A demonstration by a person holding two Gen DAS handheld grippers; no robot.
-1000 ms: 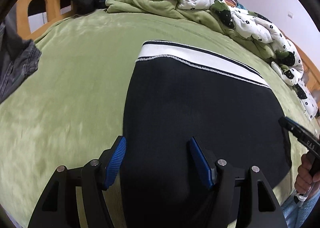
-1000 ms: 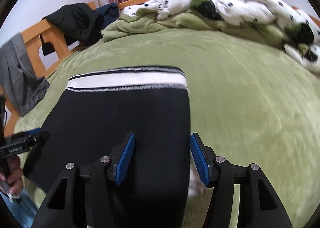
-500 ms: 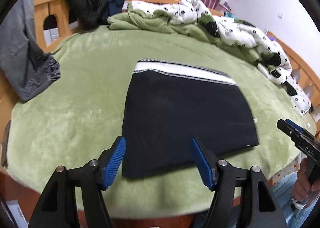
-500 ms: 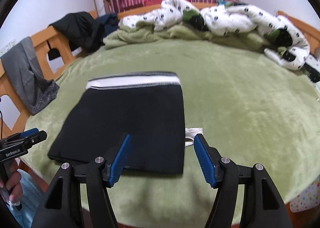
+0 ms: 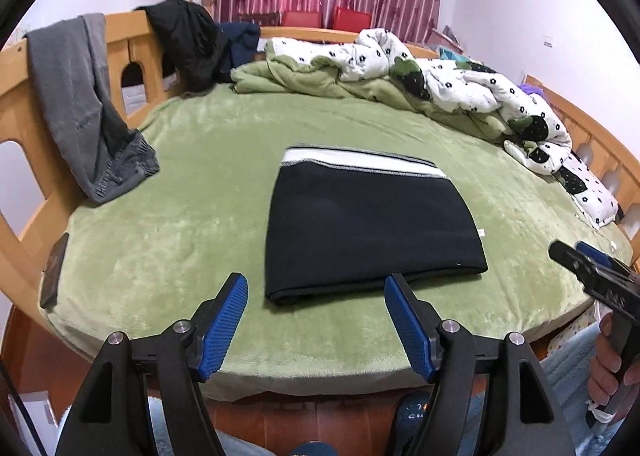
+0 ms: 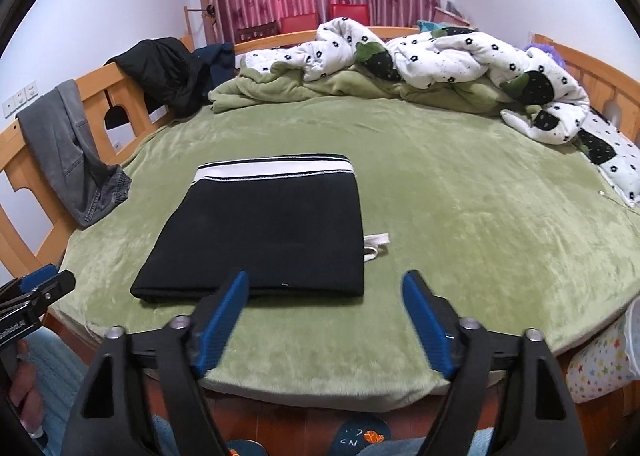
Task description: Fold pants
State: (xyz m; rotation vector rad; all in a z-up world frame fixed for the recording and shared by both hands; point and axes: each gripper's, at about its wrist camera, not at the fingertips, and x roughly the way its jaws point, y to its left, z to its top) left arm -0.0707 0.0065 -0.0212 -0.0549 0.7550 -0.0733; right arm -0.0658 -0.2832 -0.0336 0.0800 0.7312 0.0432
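From the left wrist view: folded black knit pants with a white striped waistband (image 5: pixel 368 232), lying flat as a compact rectangle on the green plush bed cover (image 5: pixel 192 223), near the front edge, waistband toward the far side. Left gripper with blue ribbed pads (image 5: pixel 316 320) drawn back and above the bed edge, no longer over the cloth as a second ago; jaws apart, still easing slightly wider, nothing between them. Right gripper's black tip (image 5: pixel 580 264) at the right margin, held in a hand (image 5: pixel 612 360), clear of the pants. Grey trousers (image 5: pixel 80 103) draped over the wooden bed rail (image 5: pixel 124 43); white black-flowered quilt (image 5: pixel 460 83) bunched at the far side. From the right wrist view: same pants (image 6: pixel 264 228), now fully in frame, small white drawstring end (image 6: pixel 376 246) showing at the right side. Right gripper (image 6: pixel 324 324) likewise pulled back off the bed, jaws opening widely at this moment, empty. Left gripper's tip (image 6: pixel 40 288) at the left margin, off the garment. Change noted: both tools released and withdrawn, garment smaller in both views than before. Reading: fold looks complete, edges even; remaining work, if any, limited to tucking in the drawstring.
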